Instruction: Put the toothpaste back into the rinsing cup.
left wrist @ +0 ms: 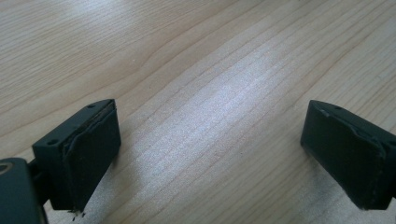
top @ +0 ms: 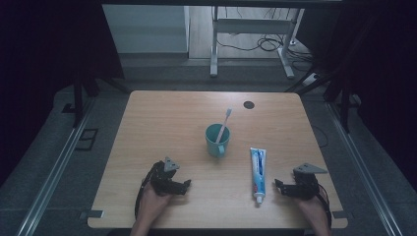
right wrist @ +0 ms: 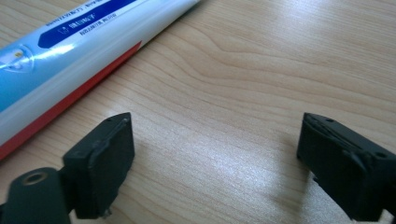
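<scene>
Toothpaste tube [top: 257,174] flat on the wooden table [top: 162,118], lengthwise near-to-far, cap at the near end, just left of the right gripper [top: 278,186]. In the right gripper view, tube [right wrist: 70,51] lying outside the left jaw, untouched; jaws wide, bare wood between. Left gripper [top: 187,184] at the near left, well apart from the tube, jaws also spread wide over bare wood [left wrist: 210,116]. Open tabletop left and far; near edge close behind both hands. Teal cup [top: 217,139] mid-table, toothbrush [top: 224,124] standing tilted inside it.
</scene>
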